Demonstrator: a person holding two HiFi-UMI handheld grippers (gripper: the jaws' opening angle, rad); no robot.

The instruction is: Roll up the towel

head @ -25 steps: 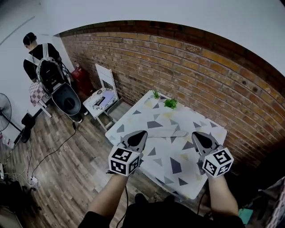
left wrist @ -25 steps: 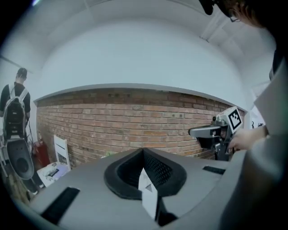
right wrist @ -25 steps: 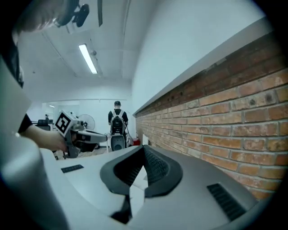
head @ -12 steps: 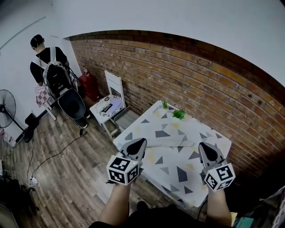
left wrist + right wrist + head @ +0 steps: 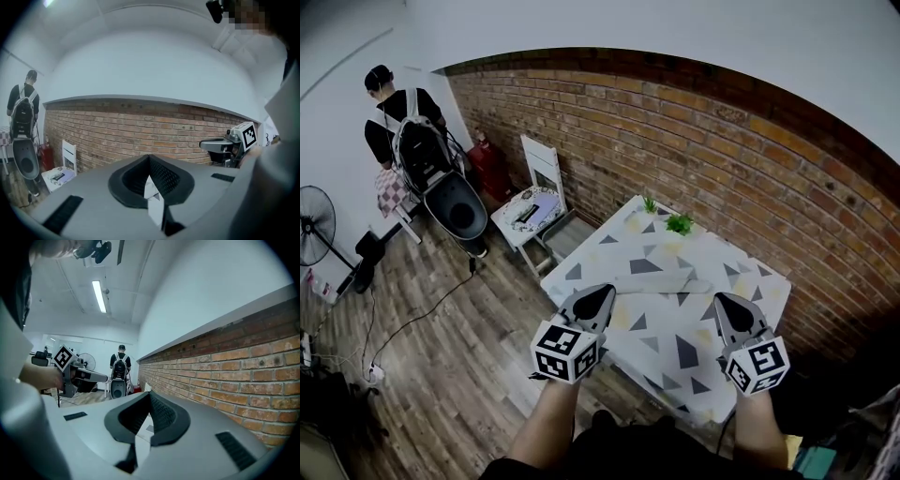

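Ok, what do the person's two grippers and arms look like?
Left gripper and right gripper match: grey bodies tapering to black pointed tongs, each with a white cube of black square markers behind. Forearms bare; dark clothing above.

The wall (image 5: 722, 141) is rough brick, the floor (image 5: 441, 375) grainy wood planks, the towel (image 5: 661, 283) and table cover (image 5: 661, 326) matt cloth.

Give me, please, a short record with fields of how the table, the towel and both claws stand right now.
table: triangle-patterned top, beside the brick wall
towel: flat strip across the table, not yet rolled
plants: two small ones at the far corner
left claw: shut, empty, above the table
right claw: shut, empty, above the table
bystander: back turned, far left
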